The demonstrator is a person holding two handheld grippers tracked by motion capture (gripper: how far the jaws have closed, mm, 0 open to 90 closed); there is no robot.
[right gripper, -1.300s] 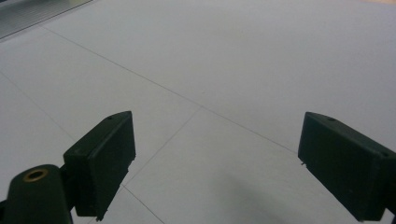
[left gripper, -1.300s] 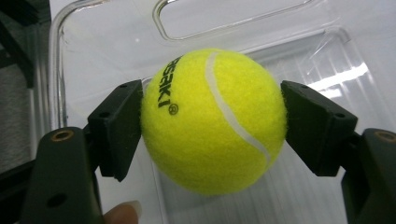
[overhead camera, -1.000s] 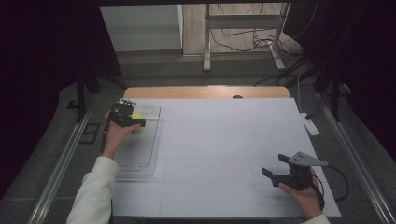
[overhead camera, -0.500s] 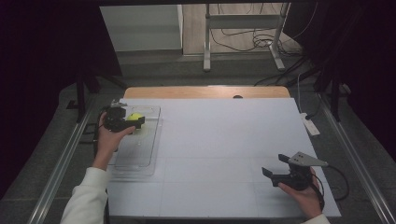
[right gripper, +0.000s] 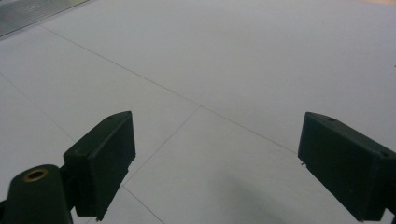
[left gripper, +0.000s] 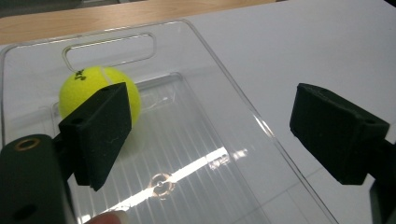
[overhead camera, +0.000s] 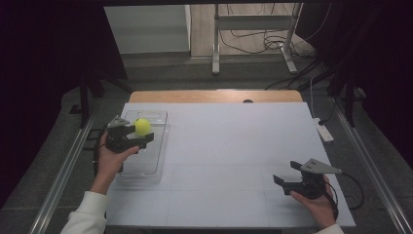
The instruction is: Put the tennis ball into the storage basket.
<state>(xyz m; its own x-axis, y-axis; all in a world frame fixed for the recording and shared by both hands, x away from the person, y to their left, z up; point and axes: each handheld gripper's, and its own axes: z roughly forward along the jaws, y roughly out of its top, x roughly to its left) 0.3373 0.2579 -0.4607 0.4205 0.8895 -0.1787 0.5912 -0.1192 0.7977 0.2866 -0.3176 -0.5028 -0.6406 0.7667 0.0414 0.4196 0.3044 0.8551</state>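
A yellow tennis ball (overhead camera: 142,126) (left gripper: 93,86) rests in the far end of a clear plastic tray (overhead camera: 146,163) (left gripper: 243,107) at the left of the white table. My left gripper (overhead camera: 140,140) (left gripper: 210,126) hovers over the tray just short of the ball, open, with nothing between its pads. In the left gripper view the ball sits partly behind the left pad (left gripper: 100,133). My right gripper (overhead camera: 285,181) (right gripper: 215,158) is held near the table's front right, open over bare white surface.
The wooden tabletop (overhead camera: 209,96) shows as a strip beyond the white cover. A white power strip (overhead camera: 324,131) lies off the table's right edge. Metal rails (overhead camera: 63,170) run along both sides.
The left hand has drawn its gripper back toward the person and slightly up, away from the ball. The ball stays in the tray. The right gripper has not moved.
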